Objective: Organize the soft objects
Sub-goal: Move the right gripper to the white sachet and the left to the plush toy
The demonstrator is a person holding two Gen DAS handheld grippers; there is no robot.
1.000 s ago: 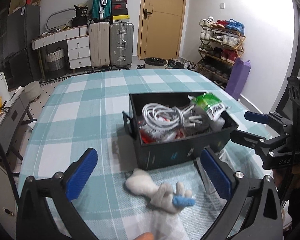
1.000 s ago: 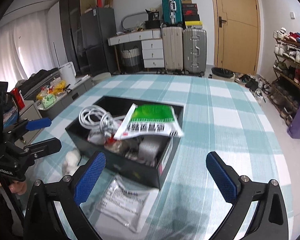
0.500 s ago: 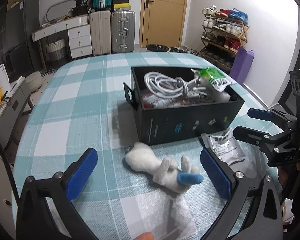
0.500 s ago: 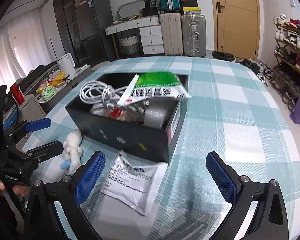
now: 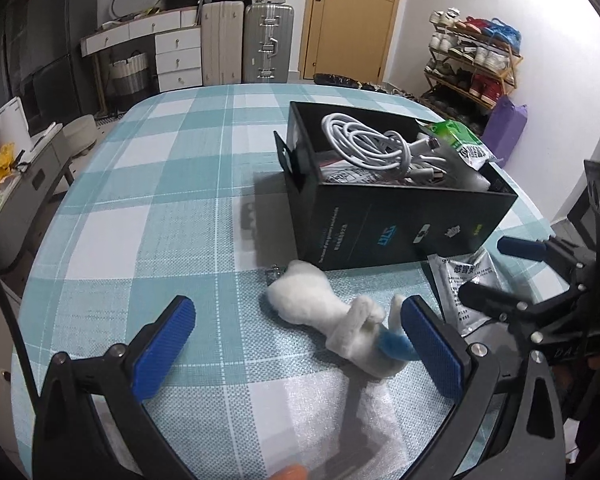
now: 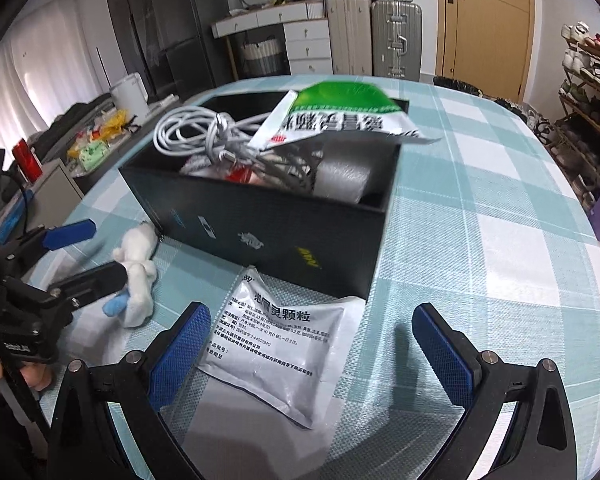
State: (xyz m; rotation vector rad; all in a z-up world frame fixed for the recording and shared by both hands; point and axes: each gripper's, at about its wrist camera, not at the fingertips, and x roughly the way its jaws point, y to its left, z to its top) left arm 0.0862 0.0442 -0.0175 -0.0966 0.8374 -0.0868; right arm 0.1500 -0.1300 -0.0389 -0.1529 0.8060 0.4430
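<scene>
hovering both tongs low over the checked tablecloth (image 5: 148, 184), front of the black box (image 5: 400, 224). left gripper (image 5: 300, 344) is gaping wide and empty, its right pad just beside the white plush toy (image 5: 324, 308), which is lying on the cloth near the box wall. right gripper (image 6: 320, 344) is spread open too, holding nothing, framing the silver sachet (image 6: 280, 344) lying flat against the box's near side. box is already carrying a white cable (image 6: 196, 132), a green packet (image 6: 340, 112) and a grey roll (image 6: 344, 176). judging it partway: toy and sachet are both waiting outside, neither gripped yet
</scene>
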